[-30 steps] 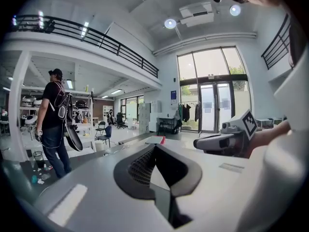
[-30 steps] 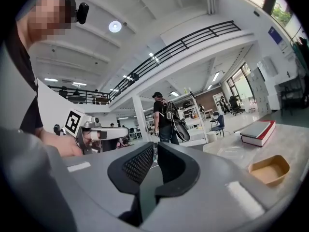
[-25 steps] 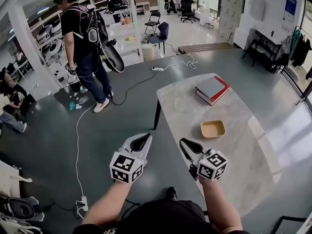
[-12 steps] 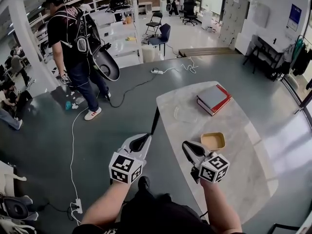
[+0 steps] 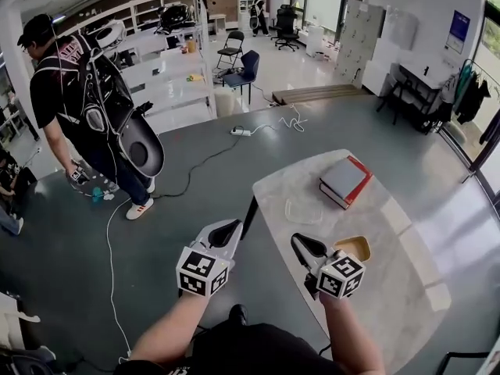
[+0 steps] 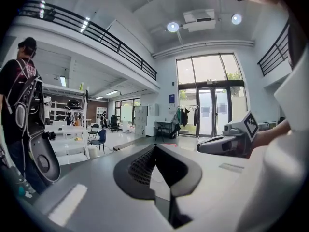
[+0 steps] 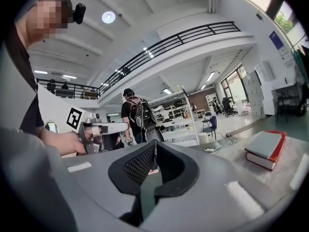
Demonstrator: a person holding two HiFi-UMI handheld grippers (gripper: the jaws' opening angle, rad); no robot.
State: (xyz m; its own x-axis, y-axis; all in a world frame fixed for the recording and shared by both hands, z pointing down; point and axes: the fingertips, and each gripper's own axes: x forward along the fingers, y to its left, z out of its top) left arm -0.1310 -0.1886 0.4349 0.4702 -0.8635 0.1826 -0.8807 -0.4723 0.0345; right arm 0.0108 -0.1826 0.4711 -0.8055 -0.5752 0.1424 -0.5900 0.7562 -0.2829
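I hold both grippers side by side at the near end of a marble table [image 5: 391, 287]. My left gripper [image 5: 231, 226] hangs over the floor just off the table's left edge, shut and holding nothing. My right gripper [image 5: 298, 243] is over the table's near part, shut and holding nothing, with a tan dish [image 5: 355, 247] just to its right. In the left gripper view the jaw tips [image 6: 154, 148] meet and the right gripper [image 6: 227, 141] shows beside them. The right gripper view shows shut tips [image 7: 155, 144], the left gripper [image 7: 96, 128] and a red-edged book [image 7: 265, 149].
The book [image 5: 344, 180] lies at the table's far end, with a clear flat lid [image 5: 303, 209] nearer. A person with a backpack and a black pan [image 5: 90, 123] stands on the floor at left. Cables [image 5: 187, 162] trail across the floor. Shelves and chairs stand at the back.
The person with the backpack has walked left and nearer. The table has drawn closer under my right gripper. The tan dish has left the right gripper view. Both grippers stay shut.
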